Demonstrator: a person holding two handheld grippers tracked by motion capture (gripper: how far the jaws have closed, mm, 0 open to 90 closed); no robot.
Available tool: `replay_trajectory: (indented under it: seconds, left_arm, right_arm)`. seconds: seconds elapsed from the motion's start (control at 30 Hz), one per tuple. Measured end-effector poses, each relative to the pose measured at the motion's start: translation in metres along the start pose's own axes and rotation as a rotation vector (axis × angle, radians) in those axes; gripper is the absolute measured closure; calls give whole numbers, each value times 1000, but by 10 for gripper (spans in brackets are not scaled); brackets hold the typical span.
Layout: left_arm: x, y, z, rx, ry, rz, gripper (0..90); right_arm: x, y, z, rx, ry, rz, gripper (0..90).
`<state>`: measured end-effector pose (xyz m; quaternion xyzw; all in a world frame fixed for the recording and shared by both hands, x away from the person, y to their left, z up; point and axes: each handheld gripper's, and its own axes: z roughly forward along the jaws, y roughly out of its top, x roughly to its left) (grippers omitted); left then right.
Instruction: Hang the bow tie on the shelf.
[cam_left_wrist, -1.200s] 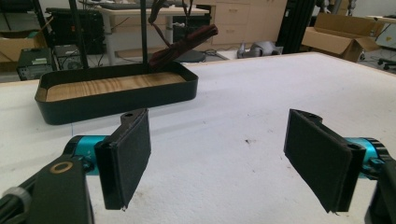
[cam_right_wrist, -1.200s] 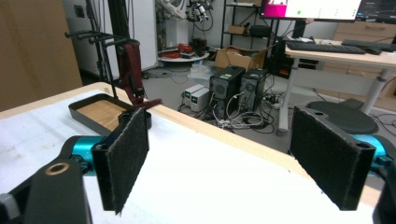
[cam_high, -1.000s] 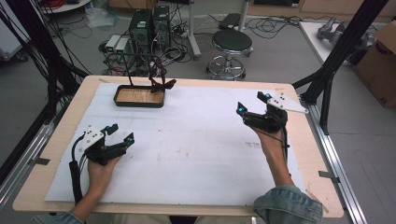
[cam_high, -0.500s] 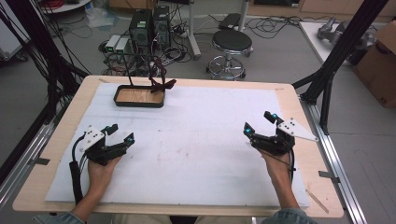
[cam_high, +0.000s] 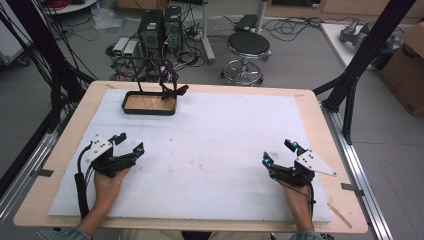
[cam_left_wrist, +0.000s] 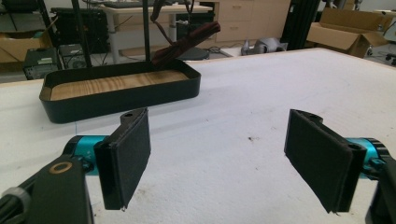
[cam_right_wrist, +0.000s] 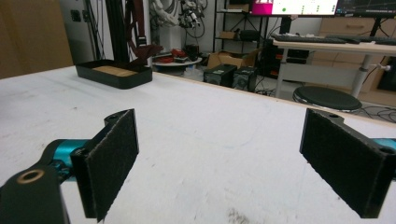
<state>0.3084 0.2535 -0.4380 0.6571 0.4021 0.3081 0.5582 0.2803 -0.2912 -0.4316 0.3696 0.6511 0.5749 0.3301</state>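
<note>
High view shows your left gripper (cam_high: 131, 143) resting low at the near left of the white foam mat (cam_high: 215, 150), jaws spread and holding nothing. Your right gripper (cam_high: 279, 152) sits at the near right, likewise spread and holding nothing. Far left on the mat, the black oblong tray with a wooden floor (cam_high: 149, 103) lies long side across the table, a dark red strap (cam_high: 172, 86) draped over its right end.

Left tool (cam_high: 128, 143) gaping, right tool (cam_high: 279, 151) gaping, apart

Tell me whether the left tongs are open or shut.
Open. In the left gripper view, the left tongs show their black padded jaws spread wide apart, with bare white table covering between them and nothing held.
</note>
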Motion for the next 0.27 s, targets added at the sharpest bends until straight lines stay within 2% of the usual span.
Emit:
replay_trajectory:
  seconds: [0.13,0.27]
  left_arm:
    - [0,0,0,1,4,1,227]
    - [-1,0,0,5,8,4,223]
  right_arm:
    - [0,-12,-3,16,-19,21,109]
    - [1,-14,-5,-9,-28,4,109]
